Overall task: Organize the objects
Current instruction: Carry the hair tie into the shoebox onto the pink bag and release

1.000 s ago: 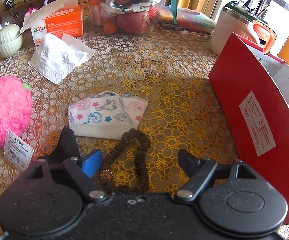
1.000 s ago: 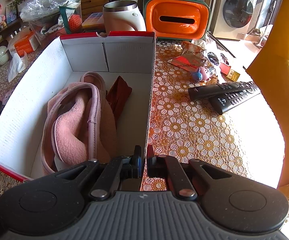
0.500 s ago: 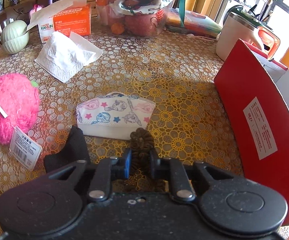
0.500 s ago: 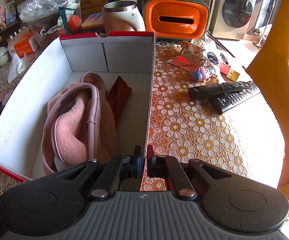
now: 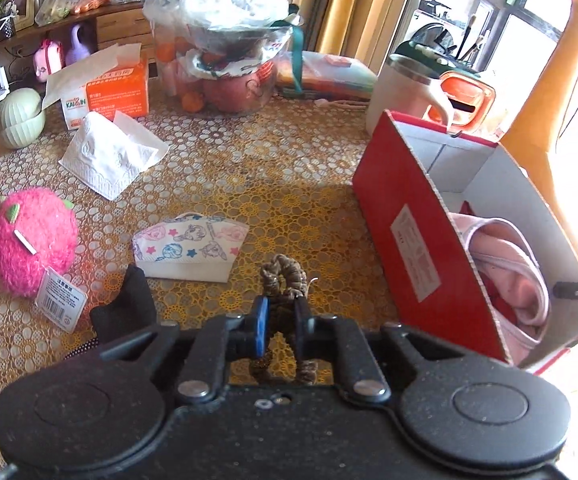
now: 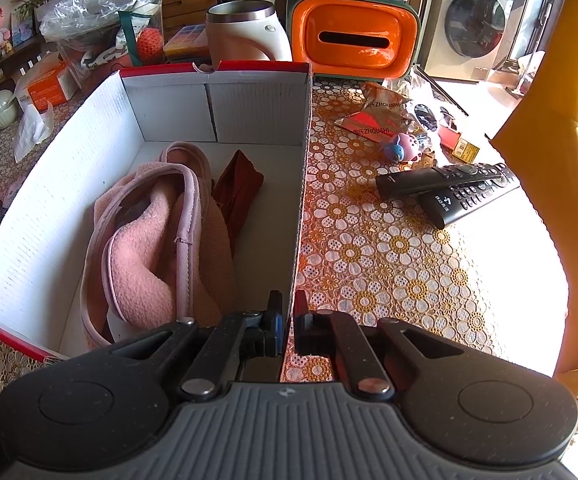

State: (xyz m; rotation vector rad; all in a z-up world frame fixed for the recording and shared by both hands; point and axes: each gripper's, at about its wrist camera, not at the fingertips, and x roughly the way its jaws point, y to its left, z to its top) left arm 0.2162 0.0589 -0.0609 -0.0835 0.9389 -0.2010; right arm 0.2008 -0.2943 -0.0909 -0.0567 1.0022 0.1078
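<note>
- Pink plush ball (image 5: 33,240), far left of the surface (image 5: 257,168), with its paper tag (image 5: 60,300) hanging at the near side; untouched.
- White tissue (image 5: 109,156), lying beyond the plush ball, in front of the orange tissue box (image 5: 109,88).
- Cartoon-print face mask (image 5: 189,246), flat on the surface just left of centre; a dark cloth item (image 5: 129,308) lies near it, its kind unclear.
- Left tongs (image 5: 279,322): a second ago spread on either side of the brown hair scrunchie (image 5: 285,276), they have just been closing and now pinch it. The scrunchie's loop stands above the tips and its lower part hangs under them. Against the earlier view the mask and surface sit farther below, so the scrunchie appears lifted clear.
- Red-sided cardboard box (image 5: 405,232), to the right of the left tongs, open at the top; it holds a pink fleece item (image 6: 149,248) and a rust-red cloth (image 6: 237,188).
- Right tongs (image 6: 287,320): pressed together on the box's near right wall, as in the earlier views, steadying it.
- Two remote controls (image 6: 449,188), on the surface to the right of the box.
- Judgement: pickup is done; the likely next step is carrying the scrunchie rightward over the red wall and releasing it inside.
</note>
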